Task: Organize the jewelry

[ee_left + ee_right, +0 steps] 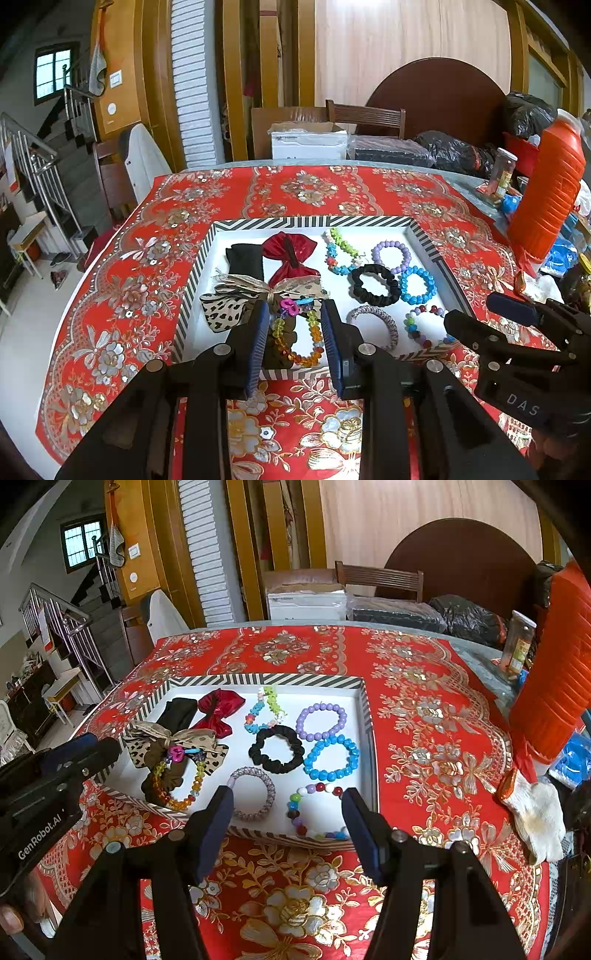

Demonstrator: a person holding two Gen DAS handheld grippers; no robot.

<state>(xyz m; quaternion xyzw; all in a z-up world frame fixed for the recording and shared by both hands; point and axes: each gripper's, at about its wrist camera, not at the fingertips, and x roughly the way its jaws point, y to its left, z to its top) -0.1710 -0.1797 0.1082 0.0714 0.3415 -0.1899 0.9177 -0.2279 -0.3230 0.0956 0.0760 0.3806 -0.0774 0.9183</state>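
Observation:
A striped-rim white tray (314, 222) (258, 679) holds the jewelry: a red bow (290, 254), a leopard bow (225, 306), a black scrunchie (375, 285) (276, 754), purple (322, 720) and blue (331, 757) bead bracelets, a braided band (253, 794), a multicolour bead bracelet (314, 812) and an amber bead bracelet (297, 338) (177, 786). My left gripper (295, 343) is open, empty, over the tray's near edge above the amber bracelet. My right gripper (288, 830) is open, empty, at the near edge by the multicolour bracelet.
The tray sits on a red floral tablecloth (424, 720). An orange ribbed bottle (546, 188), a jar (519, 644) and a white glove (535, 812) stand at the right. Boxes and black bags (465, 620) lie beyond the far edge.

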